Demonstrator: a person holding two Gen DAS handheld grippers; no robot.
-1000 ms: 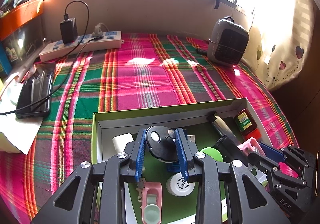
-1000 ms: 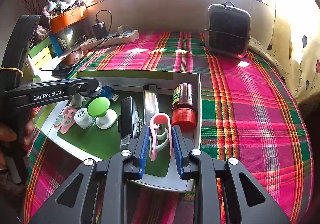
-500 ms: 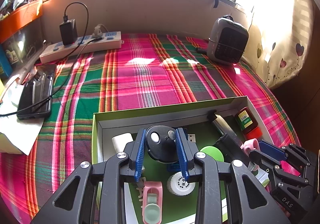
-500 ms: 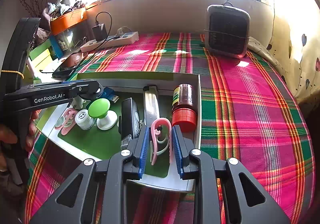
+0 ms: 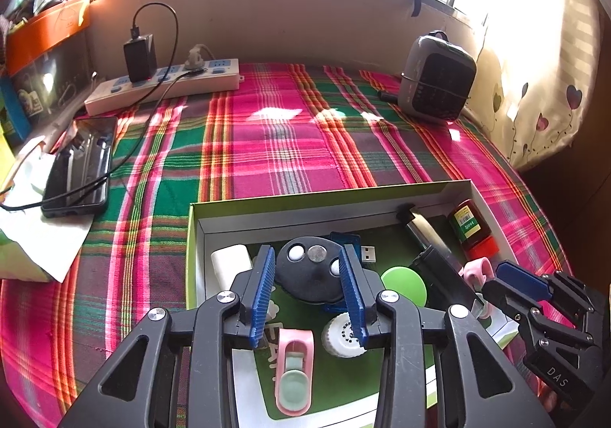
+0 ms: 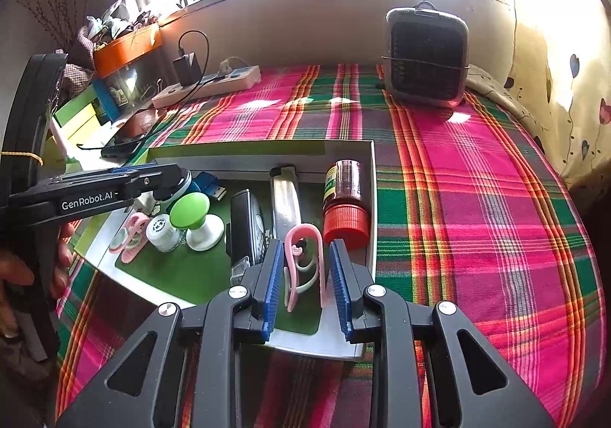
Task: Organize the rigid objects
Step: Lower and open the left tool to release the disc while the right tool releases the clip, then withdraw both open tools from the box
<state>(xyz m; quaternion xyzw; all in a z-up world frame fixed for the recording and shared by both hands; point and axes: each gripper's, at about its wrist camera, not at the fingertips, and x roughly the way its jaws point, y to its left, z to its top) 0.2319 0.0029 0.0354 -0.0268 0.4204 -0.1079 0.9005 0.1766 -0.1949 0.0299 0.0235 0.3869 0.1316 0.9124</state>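
An open box (image 5: 328, 198) (image 6: 259, 149) with a green floor holds several small items. My left gripper (image 5: 307, 271) is shut on a round black disc (image 5: 311, 271) with three buttons, above the box's left end. My right gripper (image 6: 303, 267) has its blue jaws either side of a pink hook-shaped clip (image 6: 303, 260), with slight gaps to both pads; the clip lies at the box's near right. The box also holds a red-capped bottle (image 6: 345, 206), a black remote (image 6: 248, 229), a silver tube (image 6: 284, 198), a green-topped knob (image 6: 193, 214), a white jar (image 6: 162, 231) and a pink case (image 5: 294, 370).
The box lies on a plaid cloth (image 5: 275, 145). A small heater (image 6: 425, 57) stands at the back right. A power strip (image 5: 164, 84) with a charger, a phone (image 5: 80, 164) on white paper and an orange bin (image 5: 46, 30) sit at the left.
My right gripper's jaws have spread slightly off the pink clip, which now rests in the box. The left gripper still holds the black disc in the same place.
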